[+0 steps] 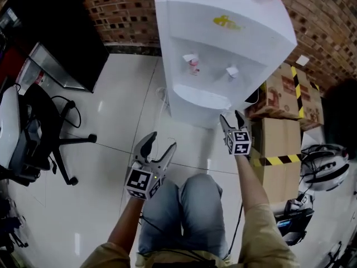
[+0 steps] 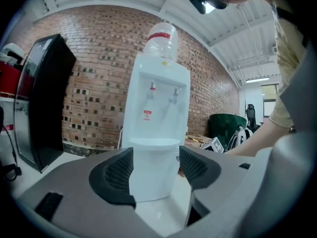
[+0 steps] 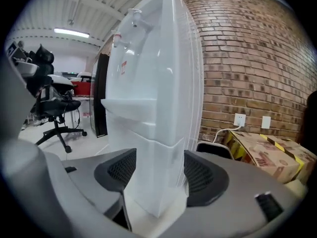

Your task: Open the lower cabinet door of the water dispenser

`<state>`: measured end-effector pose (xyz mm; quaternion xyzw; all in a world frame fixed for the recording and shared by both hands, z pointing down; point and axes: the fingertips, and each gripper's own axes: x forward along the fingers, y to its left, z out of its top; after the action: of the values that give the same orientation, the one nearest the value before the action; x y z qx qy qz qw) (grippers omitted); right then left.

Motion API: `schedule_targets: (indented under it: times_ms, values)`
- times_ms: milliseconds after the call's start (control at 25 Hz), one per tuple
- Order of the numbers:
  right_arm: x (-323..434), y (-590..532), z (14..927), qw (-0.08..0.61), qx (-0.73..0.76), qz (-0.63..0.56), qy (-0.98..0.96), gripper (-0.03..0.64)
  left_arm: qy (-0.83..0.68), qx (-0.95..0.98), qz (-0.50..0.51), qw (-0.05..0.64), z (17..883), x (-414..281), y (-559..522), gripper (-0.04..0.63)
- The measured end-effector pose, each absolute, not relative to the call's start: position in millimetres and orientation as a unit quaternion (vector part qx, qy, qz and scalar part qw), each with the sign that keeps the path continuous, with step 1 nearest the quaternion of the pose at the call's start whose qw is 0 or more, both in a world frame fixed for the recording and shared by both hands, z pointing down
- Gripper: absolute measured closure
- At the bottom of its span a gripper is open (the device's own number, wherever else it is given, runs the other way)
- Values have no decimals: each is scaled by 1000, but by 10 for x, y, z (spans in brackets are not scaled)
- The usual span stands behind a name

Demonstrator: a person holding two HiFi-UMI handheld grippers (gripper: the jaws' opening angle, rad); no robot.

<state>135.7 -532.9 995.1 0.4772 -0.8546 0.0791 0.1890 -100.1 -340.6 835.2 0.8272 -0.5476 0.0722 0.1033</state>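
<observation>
The white water dispenser (image 1: 223, 49) stands against the brick wall, with two taps and a bottle on top (image 2: 162, 37). Its lower cabinet front (image 2: 151, 175) shows between the jaws in the left gripper view, some way off. My left gripper (image 1: 162, 142) hangs open above the floor, in front of the dispenser, with nothing between its fingers. My right gripper (image 1: 231, 117) is open too, close to the dispenser's right front corner. The right gripper view looks along that corner (image 3: 158, 172), which stands just beyond the jaws, not gripped.
Cardboard boxes (image 1: 284, 99) with yellow-black tape are stacked right of the dispenser, and a white helmet (image 1: 323, 166) lies nearer. An office chair (image 1: 39, 133) and a black cabinet (image 1: 50, 27) stand at the left. A wall socket (image 3: 239, 119) with a cord is behind the dispenser.
</observation>
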Motion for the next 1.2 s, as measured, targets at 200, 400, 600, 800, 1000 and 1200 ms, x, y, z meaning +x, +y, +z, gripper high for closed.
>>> schedule_targets:
  times_ms: [200,400,600,800,1000,1200]
  values:
    - [1290,-5506,9998,180,453,55,-871,264,-557,823,67,86,8569,-1091,-3340,316]
    - [1290,-5445,9988,187,434,77,-878,354,-564,819,66,84,8646,-1133,-3271,316]
    - [1302,-5276,9954,187,433,84,-878,372,-561,821,71,80,8636,-1155,-3180,316]
    - [1230,-4685,9923,192,373,83,-904,425,-562,819,65,90,8674,-1252,-3099,316]
    - [961,-4023,9885,193,273,88,-938,425,-562,820,60,91,8708,-1358,-3028,315]
    - [574,-3570,9880,182,171,88,-964,425,-577,809,65,97,8830,-1568,-2939,316]
